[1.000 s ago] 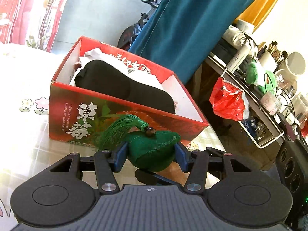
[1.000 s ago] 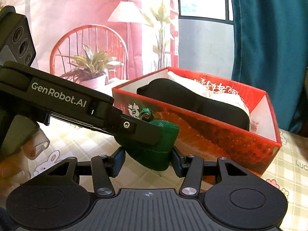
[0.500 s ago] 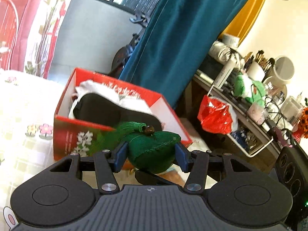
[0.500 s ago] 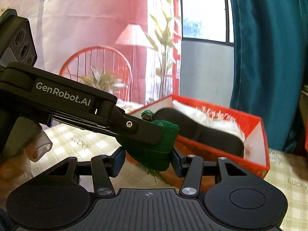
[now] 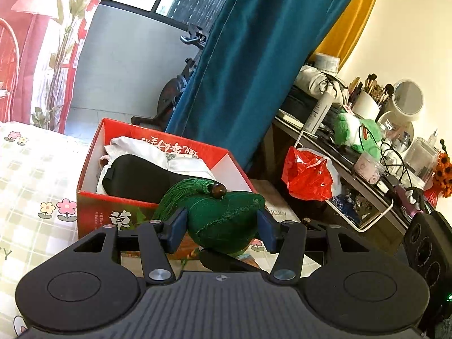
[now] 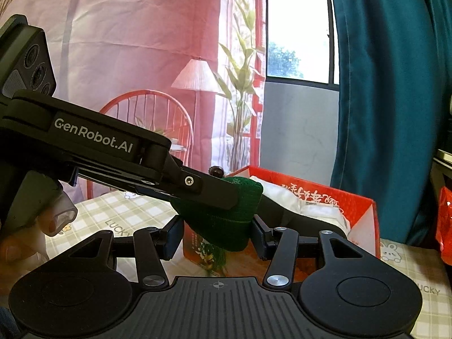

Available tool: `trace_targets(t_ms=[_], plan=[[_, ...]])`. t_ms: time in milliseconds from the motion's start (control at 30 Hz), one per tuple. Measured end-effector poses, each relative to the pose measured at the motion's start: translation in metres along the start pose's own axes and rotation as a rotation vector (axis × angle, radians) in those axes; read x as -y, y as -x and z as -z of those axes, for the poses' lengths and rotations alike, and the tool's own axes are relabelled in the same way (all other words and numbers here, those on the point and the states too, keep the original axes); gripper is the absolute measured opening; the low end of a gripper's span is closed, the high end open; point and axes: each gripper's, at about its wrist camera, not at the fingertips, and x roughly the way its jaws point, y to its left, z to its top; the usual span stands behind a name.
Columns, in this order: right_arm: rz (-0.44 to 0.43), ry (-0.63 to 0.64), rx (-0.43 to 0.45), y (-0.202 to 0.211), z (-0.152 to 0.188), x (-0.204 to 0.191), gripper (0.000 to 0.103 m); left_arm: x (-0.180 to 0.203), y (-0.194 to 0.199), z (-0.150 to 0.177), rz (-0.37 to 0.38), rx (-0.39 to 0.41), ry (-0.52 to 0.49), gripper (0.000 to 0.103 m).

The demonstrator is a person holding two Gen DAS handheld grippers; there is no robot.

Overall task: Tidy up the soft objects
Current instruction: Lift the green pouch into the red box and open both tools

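Lift done: my 2 grippers, left gripper (image 5: 221, 233) and right gripper (image 6: 216, 233), each half-open and clamped on the green tasselled sachet (image 5: 226, 220), have raised it above the red box (image 5: 96, 200) rim, ready for dropping in.

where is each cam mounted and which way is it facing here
Left wrist: sits on the left gripper, looking along its fingers slightly downward at the green pouch they clamp, the red box and a cluttered shelf; only its own fingers show.
Right wrist: sits on the right gripper, facing the same pouch and box, with a window behind; the left gripper and a hand show.
Shared: pouch, box, teal curtain.
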Motion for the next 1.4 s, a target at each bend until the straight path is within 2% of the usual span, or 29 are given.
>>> trace_targets(t_ms=[233, 567, 767, 1000, 1233, 1400], plan=[[0.000, 0.005, 0.006, -0.009, -0.017, 0.012, 0.047, -0.001, -0.009, -0.032, 0.038, -0.005, -0.025, 0.056], [0.025, 0.040, 0.107, -0.015, -0.081, 0.042, 0.048, 0.011, -0.012, -0.101, 0.096, 0.090, -0.100, 0.060], [0.036, 0.066, 0.135, -0.031, -0.113, 0.061, 0.048, 0.009, -0.027, -0.123, 0.076, 0.113, -0.129, 0.060], [0.032, 0.068, 0.089, -0.061, -0.112, 0.074, 0.049, -0.012, -0.059, -0.114, 0.053, 0.037, -0.090, 0.060], [0.007, -0.006, -0.023, -0.099, -0.078, 0.088, 0.049, -0.038, -0.101, -0.088, 0.023, -0.079, -0.038, 0.060], [0.006, -0.051, -0.094, -0.117, -0.054, 0.093, 0.049, -0.046, -0.122, -0.075, 0.004, -0.143, -0.038, 0.060]])
